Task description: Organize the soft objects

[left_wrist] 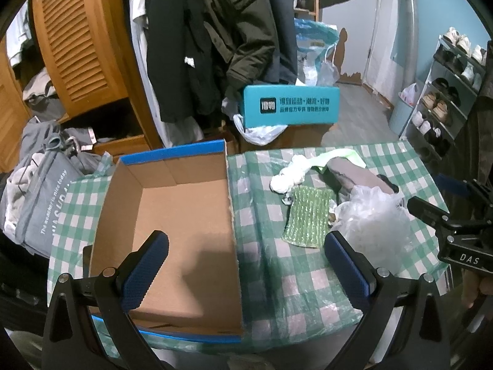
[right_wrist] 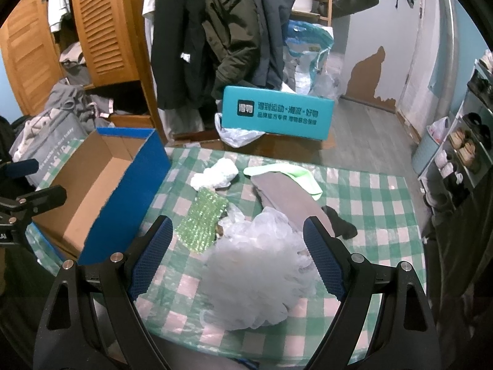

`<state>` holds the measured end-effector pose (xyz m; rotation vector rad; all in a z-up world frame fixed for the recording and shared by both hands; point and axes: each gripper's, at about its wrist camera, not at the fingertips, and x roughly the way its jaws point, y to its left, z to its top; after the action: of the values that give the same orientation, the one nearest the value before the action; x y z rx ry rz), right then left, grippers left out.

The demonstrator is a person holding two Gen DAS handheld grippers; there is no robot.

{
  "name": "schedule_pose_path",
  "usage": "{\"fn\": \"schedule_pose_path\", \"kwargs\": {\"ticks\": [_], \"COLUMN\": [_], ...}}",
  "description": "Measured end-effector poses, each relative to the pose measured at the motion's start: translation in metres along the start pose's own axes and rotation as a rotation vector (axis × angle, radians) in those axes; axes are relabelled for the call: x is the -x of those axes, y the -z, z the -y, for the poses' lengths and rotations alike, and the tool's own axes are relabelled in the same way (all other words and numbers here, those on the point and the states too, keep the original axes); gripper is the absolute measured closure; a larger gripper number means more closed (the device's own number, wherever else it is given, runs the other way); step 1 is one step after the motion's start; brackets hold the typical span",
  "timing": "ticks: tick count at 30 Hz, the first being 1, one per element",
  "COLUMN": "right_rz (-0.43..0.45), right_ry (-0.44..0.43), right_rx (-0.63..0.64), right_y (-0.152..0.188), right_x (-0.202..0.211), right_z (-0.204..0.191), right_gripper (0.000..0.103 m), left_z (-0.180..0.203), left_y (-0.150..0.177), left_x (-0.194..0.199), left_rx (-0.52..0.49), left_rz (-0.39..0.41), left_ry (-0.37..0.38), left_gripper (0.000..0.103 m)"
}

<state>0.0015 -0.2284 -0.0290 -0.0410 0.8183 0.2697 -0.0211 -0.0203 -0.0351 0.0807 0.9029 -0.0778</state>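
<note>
An open cardboard box with blue outer walls stands on the left of the checked table, with nothing in it. Right of it lie a white crumpled cloth, a green beaded pad, a grey and pale green cloth and a white mesh puff. My left gripper hangs open over the box's right wall. My right gripper is open, its fingers on either side of the puff.
The green-checked tablecloth covers a small table. Beyond its far edge stand a teal box, plastic bags and hanging coats. A shoe rack lines the right wall; a grey laundry bag sits at the left.
</note>
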Motion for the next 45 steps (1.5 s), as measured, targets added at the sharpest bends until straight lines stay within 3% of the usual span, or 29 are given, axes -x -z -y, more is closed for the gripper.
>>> {"fn": "schedule_pose_path", "kwargs": {"ticks": [5,18,33,45], "right_rz": [-0.052,-0.244,-0.377,-0.468], "right_ry": [0.014,0.011,-0.009,-0.13], "right_rx": [-0.024,-0.103,-0.082,-0.211], "right_y": [0.012,0.027,0.044,0.061], "right_x": [-0.015,-0.07,-0.122,-0.149], "right_z": [0.014,0.034,0.035,0.053], "right_gripper": [0.017,0.017,0.017,0.016], "left_z": [0.015,0.034,0.048,0.056], "left_y": [0.009,-0.016,-0.011,-0.009], "left_x": [-0.019,-0.076,-0.133,-0.155], "left_rx": [-0.023,-0.055,-0.078,-0.093], "left_rz": [-0.072,-0.24,-0.348,-0.38], "left_ry": [0.01,0.064,0.094,0.083], "left_gripper": [0.001,0.001,0.001,0.001]}}
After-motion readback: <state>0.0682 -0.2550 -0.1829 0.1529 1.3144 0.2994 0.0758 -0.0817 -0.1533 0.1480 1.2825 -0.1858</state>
